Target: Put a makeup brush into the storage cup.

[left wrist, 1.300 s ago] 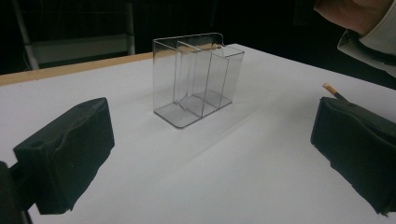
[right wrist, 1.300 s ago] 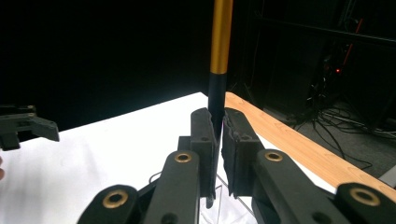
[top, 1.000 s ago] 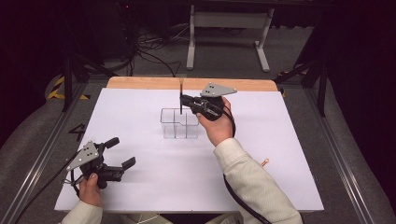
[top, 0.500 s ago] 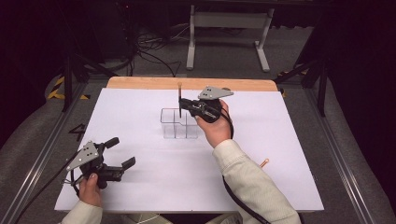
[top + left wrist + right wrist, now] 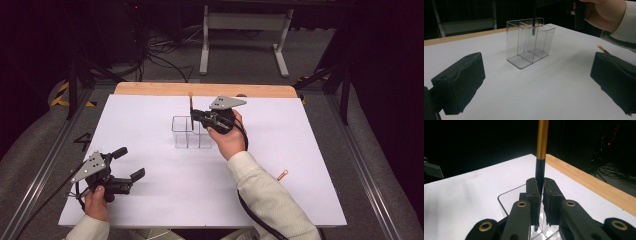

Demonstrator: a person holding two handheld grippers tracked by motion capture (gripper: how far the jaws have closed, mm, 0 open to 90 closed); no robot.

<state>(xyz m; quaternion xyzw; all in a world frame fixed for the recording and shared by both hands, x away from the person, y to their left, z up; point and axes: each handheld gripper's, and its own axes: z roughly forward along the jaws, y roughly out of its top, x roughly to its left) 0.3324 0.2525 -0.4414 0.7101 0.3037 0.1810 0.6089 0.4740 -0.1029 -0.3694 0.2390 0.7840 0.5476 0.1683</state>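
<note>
Left gripper [image 5: 129, 163]: black body, two black jaws with blocky foam-like pads [image 5: 460, 81], edges a bit ragged. Grey three-cornered plate on top with small dark holes. Thin black cable trails off toward the table edge.

Right gripper [image 5: 192, 116]: same build, black, grey three-cornered plate on top with dark dots. In the right gripper view the jaw links are matte black bars with brass-coloured rivets at the pivots, the pads ridged and narrow. Black cable runs down along the forearm, looping under the sleeve.

Person: cream, off-white long sleeves [image 5: 265, 192] with buttoned-style cuffs on both arms, fabric slightly wrinkled. Hands bare, no gloves.
</note>
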